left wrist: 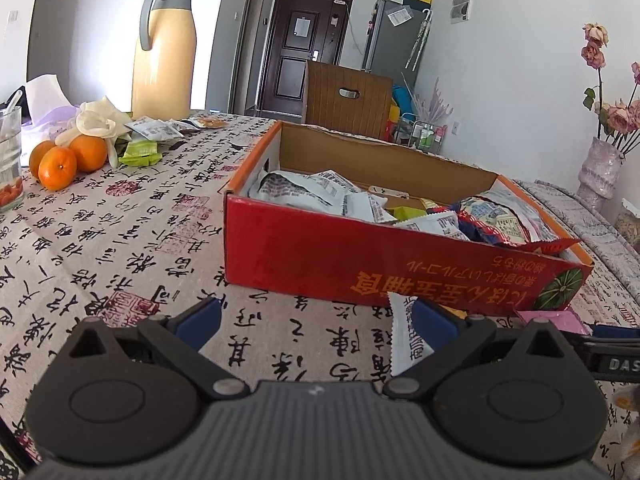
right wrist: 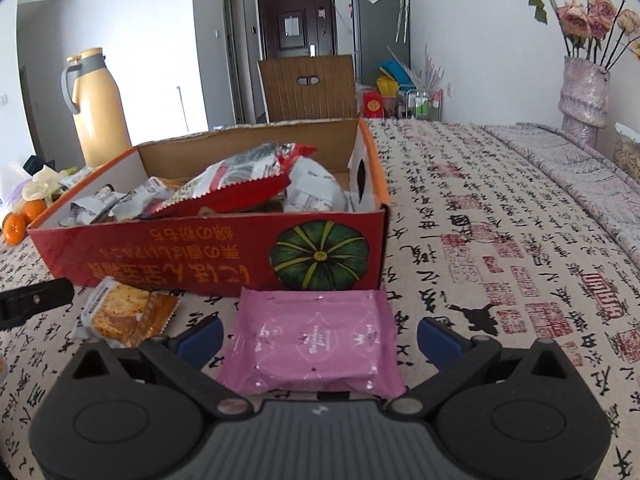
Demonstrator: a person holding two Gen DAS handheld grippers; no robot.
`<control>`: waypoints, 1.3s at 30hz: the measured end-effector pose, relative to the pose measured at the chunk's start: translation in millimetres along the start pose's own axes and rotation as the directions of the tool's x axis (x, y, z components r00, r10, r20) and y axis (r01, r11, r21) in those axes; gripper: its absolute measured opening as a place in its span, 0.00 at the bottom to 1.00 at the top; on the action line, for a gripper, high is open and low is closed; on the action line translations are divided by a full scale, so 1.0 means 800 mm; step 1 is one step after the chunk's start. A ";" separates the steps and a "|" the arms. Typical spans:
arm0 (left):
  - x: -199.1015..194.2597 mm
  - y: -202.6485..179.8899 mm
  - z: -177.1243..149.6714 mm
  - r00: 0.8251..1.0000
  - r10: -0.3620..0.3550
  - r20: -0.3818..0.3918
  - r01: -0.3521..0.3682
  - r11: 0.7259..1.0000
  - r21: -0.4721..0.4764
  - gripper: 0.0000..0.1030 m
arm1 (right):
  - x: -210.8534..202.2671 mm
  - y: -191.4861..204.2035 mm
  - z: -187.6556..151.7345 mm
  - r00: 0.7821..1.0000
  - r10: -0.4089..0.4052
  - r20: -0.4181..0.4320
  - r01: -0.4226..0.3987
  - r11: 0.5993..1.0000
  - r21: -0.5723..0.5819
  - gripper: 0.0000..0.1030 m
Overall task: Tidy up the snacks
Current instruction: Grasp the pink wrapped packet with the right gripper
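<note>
The right gripper (right wrist: 319,334) is spread wide, low over the tabletop (right wrist: 500,240), and a pink packet (right wrist: 314,340) lies flat between its fingers, with a gap on each side. Just left of it lies a cracker packet (right wrist: 124,314). The left gripper (left wrist: 316,322) is also wide open and holds nothing; a white wrapper (left wrist: 408,336) lies against its right finger. Just beyond both stands the red box (left wrist: 360,264), full of snack packets (left wrist: 320,192). Farther left are oranges (left wrist: 60,160), loose packets (left wrist: 152,132) and a yellow jug (left wrist: 164,52).
</note>
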State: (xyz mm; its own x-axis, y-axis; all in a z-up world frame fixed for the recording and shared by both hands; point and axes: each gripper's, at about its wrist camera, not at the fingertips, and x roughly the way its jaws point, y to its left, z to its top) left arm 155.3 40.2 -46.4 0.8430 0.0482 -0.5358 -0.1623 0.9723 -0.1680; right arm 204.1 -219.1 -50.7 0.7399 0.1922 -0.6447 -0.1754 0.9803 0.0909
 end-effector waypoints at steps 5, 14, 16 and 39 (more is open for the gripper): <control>0.001 0.001 0.000 1.000 -0.005 -0.003 0.005 1.000 -0.006 1.00 | 0.018 0.001 0.001 0.999 -0.005 -0.045 0.006 1.000 0.009 1.00; 0.002 0.002 0.000 1.000 -0.007 -0.007 0.007 1.000 -0.014 1.00 | 0.025 0.014 0.001 0.997 -0.045 -0.057 0.043 0.998 -0.037 1.00; 0.002 0.003 0.000 1.000 -0.007 -0.008 0.007 1.000 -0.016 1.00 | 0.025 0.014 0.002 0.997 -0.042 -0.060 0.039 0.998 -0.040 1.00; 0.007 0.003 0.000 0.999 0.019 -0.033 -0.019 0.999 -0.025 1.00 | -0.037 -0.001 -0.025 0.991 -0.045 0.129 0.045 0.999 0.000 0.64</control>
State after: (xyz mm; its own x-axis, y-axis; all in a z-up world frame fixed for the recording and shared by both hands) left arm 159.8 42.5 -49.8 0.8225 0.0587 -0.5658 -0.1917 0.9651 -0.1785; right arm 169.4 -226.3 -47.1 0.8244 0.1524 -0.5451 -0.1419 0.9880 0.0615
